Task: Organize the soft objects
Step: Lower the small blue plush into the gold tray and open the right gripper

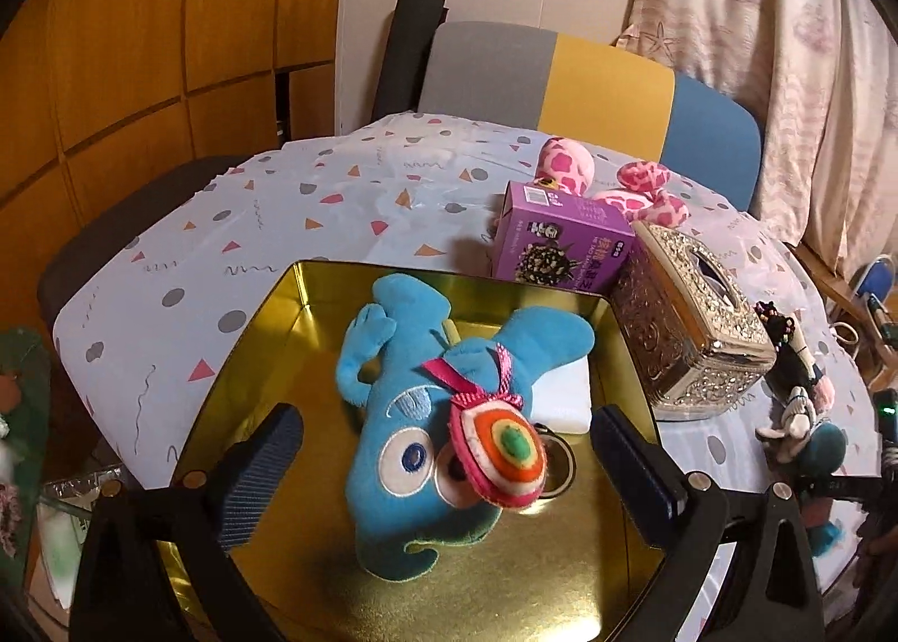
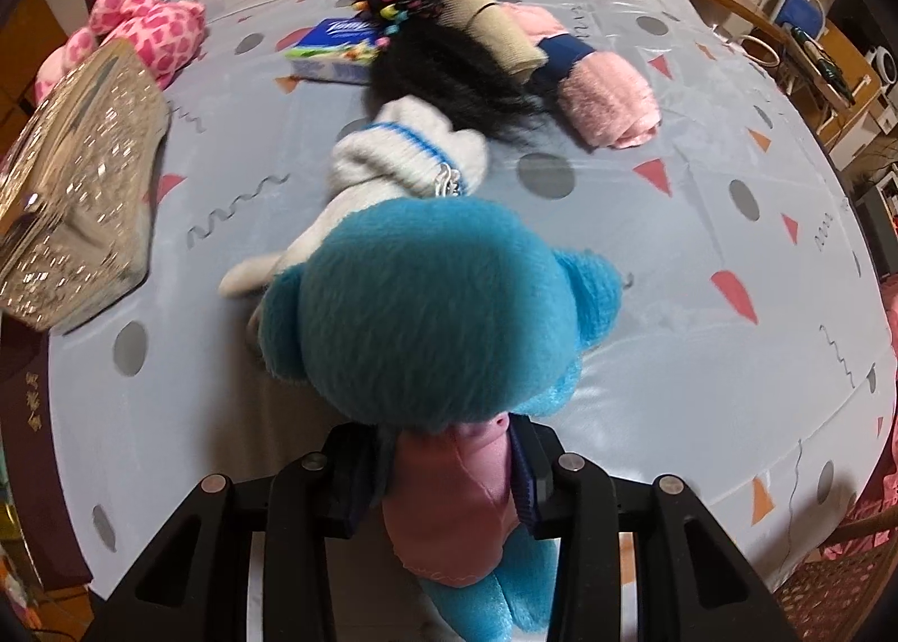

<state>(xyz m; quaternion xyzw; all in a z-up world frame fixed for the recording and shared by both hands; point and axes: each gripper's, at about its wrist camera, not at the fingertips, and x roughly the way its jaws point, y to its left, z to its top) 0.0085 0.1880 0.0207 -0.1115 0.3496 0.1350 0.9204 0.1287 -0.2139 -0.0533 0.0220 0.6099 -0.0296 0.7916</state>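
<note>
A blue plush creature (image 1: pixel 404 440) with a pink ribbon and a striped felt disc (image 1: pixel 499 451) lies in an open gold tin (image 1: pixel 314 316). My left gripper (image 1: pixel 449 423) hangs above it, jaws wide open, its pads clear of the plush on both sides. In the right wrist view my right gripper (image 2: pixel 449 473) is shut on the pink-shirted body of a blue teddy bear (image 2: pixel 438 305), held over the tablecloth. The bear's head hides part of a doll in a white sweater (image 2: pixel 404 154) with black hair lying just beyond.
Beside the tin stand a purple box (image 1: pixel 561 243) and a silver ornate tissue box (image 1: pixel 690 322), with a pink spotted plush (image 1: pixel 567 159) behind. Farther along the table lie a pink rolled towel (image 2: pixel 612 97), a beige roll (image 2: pixel 488 19) and a tissue pack (image 2: pixel 337 47). A chair (image 1: pixel 561 69) stands at the far edge.
</note>
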